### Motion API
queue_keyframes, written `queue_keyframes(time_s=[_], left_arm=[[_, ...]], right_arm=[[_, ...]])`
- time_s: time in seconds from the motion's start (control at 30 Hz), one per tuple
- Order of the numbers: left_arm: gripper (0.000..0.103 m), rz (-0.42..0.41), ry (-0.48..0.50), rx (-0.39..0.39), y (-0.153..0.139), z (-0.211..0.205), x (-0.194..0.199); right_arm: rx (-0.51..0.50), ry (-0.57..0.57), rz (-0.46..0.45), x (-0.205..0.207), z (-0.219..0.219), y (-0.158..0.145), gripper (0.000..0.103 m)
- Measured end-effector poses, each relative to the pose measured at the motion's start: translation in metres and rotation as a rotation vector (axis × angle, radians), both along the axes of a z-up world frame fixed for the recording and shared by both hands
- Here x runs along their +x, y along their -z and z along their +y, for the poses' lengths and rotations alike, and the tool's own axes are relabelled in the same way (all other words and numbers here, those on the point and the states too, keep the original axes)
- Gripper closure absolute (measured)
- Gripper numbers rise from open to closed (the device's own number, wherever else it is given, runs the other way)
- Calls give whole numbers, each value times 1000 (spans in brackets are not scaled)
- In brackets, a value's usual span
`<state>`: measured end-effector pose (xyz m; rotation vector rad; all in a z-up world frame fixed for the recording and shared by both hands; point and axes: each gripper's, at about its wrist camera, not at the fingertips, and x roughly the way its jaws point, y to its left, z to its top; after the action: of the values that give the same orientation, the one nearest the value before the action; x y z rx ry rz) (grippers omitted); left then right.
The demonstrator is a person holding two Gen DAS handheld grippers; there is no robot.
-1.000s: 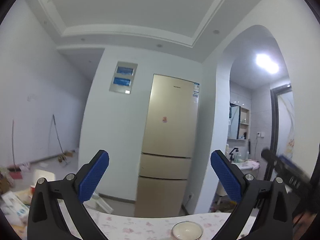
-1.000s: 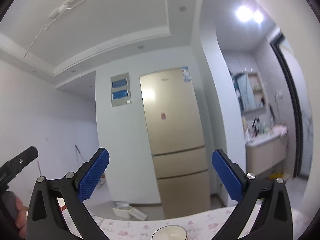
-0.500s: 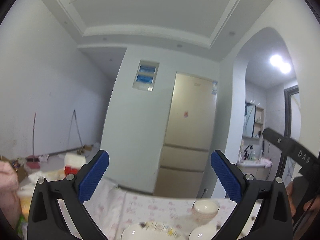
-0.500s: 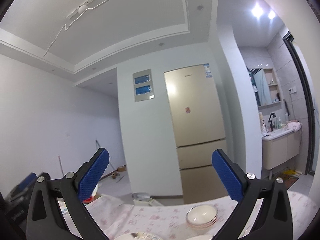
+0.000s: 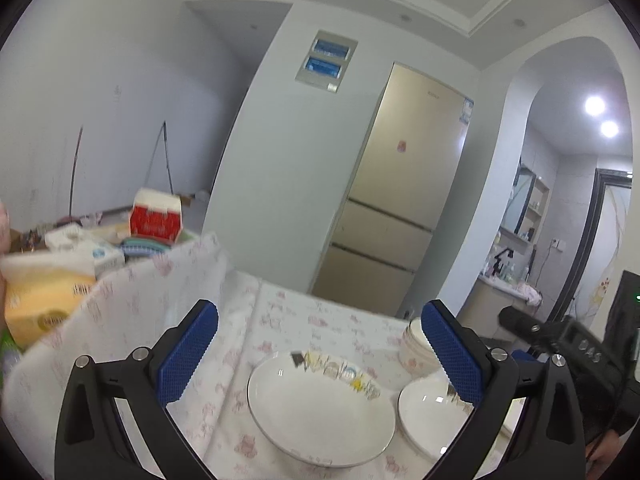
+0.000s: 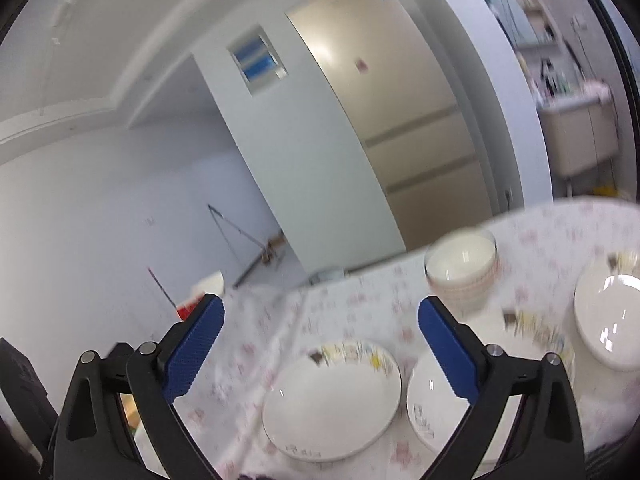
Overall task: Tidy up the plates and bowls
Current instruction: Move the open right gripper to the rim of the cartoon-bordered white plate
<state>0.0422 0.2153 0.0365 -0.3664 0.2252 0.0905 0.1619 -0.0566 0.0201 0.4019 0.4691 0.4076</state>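
My left gripper (image 5: 320, 354) is open and empty above a white plate with a printed rim (image 5: 320, 408) on the floral tablecloth (image 5: 256, 344). A second white plate (image 5: 430, 416) lies to its right, with a stack of bowls (image 5: 412, 346) behind. My right gripper (image 6: 320, 350) is open and empty above the same printed plate (image 6: 332, 398). In the right wrist view, another plate (image 6: 436, 404) lies to the right, a further white plate (image 6: 608, 320) at far right, and the stack of bowls (image 6: 460, 272) behind.
Boxes and packets, one red and white (image 5: 156, 220), are piled at the table's left end. A beige fridge (image 5: 392, 196) stands behind the table. The other handheld gripper (image 5: 560, 340) shows at the right of the left wrist view.
Both grippers have tilted down from the ceiling and wall toward the table. The plates and bowls have come into full view. The right view has rolled sideways.
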Motion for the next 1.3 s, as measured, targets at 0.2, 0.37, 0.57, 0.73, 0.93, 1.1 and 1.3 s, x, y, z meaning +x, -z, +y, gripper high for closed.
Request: queue_keyframes(time_s=[0.2,0.37,0.57,0.73,0.93,1.1,1.3], left_arm=[[0,136,-29,-2,51,-4,20],[0,266,-33,-15,77,-1,44],[0,376,-35,-110,104,13,63],[12,444,-29,-138,117,14,73],[31,470,-7,-183,123,18,77],[33,533,-28,-231,133,24,83],[53,581,13,-311,148,30,89]], right_arm=[[-87,-44,180,19,17,51,5],[2,-111,370,33,20,79,21],[-3,-120,446,31,26,99,28],[81,-75,439,27,20,107,42],[87,-21,503,26,17,120,52],[67,-28,520,22,21,130,62],[35,-47,546,26,37,137,74]])
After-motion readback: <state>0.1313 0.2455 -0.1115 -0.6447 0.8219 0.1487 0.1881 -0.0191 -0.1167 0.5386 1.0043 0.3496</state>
